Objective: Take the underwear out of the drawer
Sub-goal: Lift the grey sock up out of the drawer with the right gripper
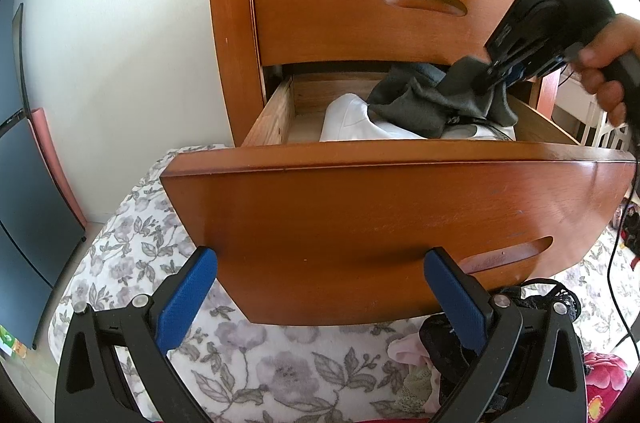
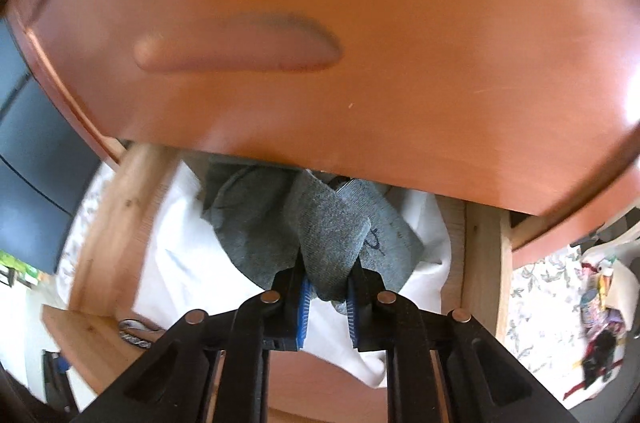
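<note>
step: lift-out begun | right gripper [image 2: 326,287] fingers clamped on grey underwear [image 2: 320,223] at 12 o'clock in drawer [image 1: 392,199] | left gripper [image 1: 320,287] fingers spread, empty | left: underwear not yet cleared

The open wooden drawer [image 1: 276,111] holds a white cloth [image 1: 352,123] on its bottom, and the grey underwear [image 1: 420,103] lies on this cloth.

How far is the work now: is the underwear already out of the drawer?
Done: the drawer is open, and some underwear already lies on the floral bedding. In hand: the right hand-held gripper is pinching a grey garment that is partly inside the drawer. Left: lifting it clear. The left hand-held gripper is open and empty.
</note>
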